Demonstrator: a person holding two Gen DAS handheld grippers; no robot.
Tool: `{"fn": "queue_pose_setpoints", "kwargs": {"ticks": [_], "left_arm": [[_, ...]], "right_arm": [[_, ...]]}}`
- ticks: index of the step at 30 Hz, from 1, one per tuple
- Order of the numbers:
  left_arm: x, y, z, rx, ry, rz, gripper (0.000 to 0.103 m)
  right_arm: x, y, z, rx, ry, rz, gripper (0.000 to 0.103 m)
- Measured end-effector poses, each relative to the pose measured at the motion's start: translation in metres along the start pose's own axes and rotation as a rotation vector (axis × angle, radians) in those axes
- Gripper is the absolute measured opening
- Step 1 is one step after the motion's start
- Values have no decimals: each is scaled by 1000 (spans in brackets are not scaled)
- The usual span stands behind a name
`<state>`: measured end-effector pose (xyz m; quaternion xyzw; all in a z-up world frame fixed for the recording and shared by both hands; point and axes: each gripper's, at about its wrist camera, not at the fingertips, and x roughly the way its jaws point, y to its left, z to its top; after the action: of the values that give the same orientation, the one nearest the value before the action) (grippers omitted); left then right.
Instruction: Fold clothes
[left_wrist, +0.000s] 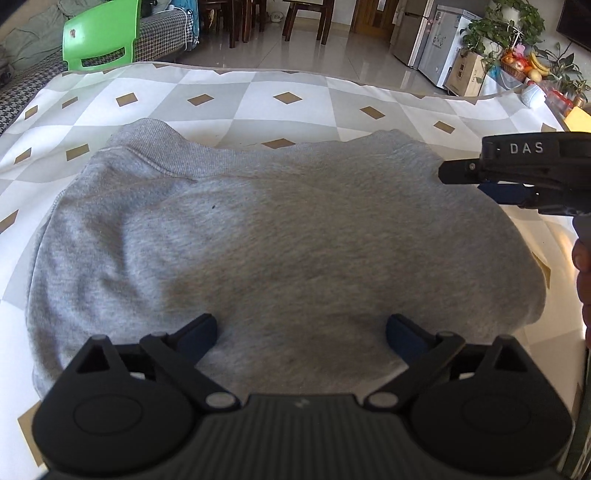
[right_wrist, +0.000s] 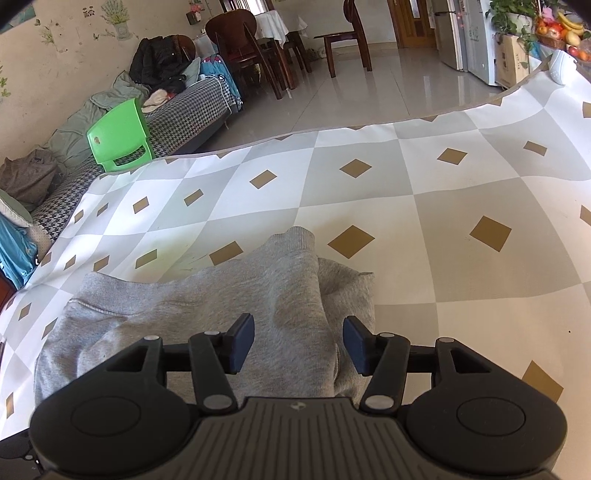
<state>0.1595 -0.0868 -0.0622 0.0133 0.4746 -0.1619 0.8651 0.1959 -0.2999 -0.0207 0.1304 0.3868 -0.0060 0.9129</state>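
From my feed: a checked tablecloth (right_wrist: 461, 177) — white and grey squares with tan diamonds — fills mid-frame. Upper left, a green plastic chair (right_wrist: 120, 138) stands against a houndstooth sofa (right_wrist: 192, 110) piled with a dark jacket (right_wrist: 159, 62). Top centre, dark wooden chairs (right_wrist: 240, 40) on a glossy tiled floor (right_wrist: 388, 88). Upper right — a fruit basket (left_wrist: 521, 64) with bananas, a leafy plant (left_wrist: 506, 26), a fridge (left_wrist: 417, 29).

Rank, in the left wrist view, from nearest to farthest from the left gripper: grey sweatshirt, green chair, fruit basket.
From the left gripper:
1. Grey sweatshirt, right under its jaws.
2. Green chair, beyond the table's far left edge.
3. Fruit basket, far right; roughly as distant as the chair, too close to call.
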Motion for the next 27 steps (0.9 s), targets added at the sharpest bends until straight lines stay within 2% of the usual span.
{"fn": "queue_pose_setpoints", "kwargs": {"ticks": [5,10,16,23,27], "left_arm": [[0,1,-3,-6,15,-7,100],[1,0,-7,4,23,-8,102],[0,0,-6,4,31,-7,103],[-1,-3,-9,32,45,-14,103],[-3,-6,-12,49,55,-17,103]], "right_arm": [[11,8,-3,-83,-19,-116,53],[27,-4,-10,-51,39,-181,52],[27,-2,-13,-87,35,-227,56],[14,-3,-5,-21,41,-245,58],[-6,-3,2,-2,18,-165,58]]}}
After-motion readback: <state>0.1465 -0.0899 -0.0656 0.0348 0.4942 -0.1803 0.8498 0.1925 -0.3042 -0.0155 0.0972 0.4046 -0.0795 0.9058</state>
